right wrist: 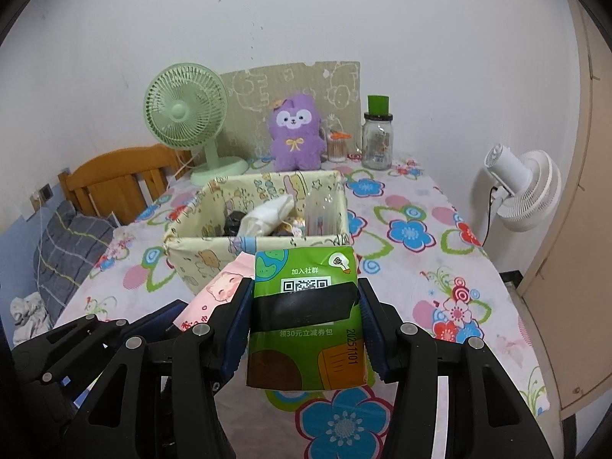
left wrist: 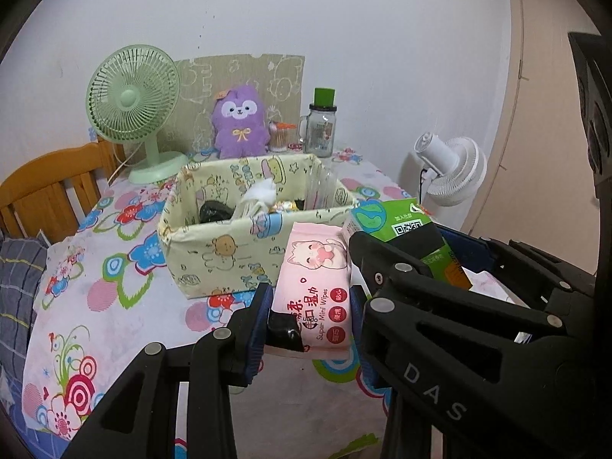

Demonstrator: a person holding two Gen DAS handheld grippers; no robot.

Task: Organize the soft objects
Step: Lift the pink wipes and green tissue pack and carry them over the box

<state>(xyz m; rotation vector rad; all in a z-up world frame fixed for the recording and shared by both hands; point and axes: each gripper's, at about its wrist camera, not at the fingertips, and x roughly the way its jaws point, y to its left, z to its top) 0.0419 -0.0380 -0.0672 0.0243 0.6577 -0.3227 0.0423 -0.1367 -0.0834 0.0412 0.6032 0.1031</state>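
"Super Mini Wipes" pack (left wrist: 313, 298) between left fingers (left wrist: 260, 317); QR-coded green pack (right wrist: 306, 313) between right fingers (right wrist: 373, 329).

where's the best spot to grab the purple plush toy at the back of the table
Probably across the purple plush toy's round body, below the face, coming from the front and above the fabric box. It sits upright against the cardboard, so its back is blocked, and the swab jar crowds one side.

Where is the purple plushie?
The purple plushie sits at the table's far edge in both views, behind the box, between the green fan and the jar.
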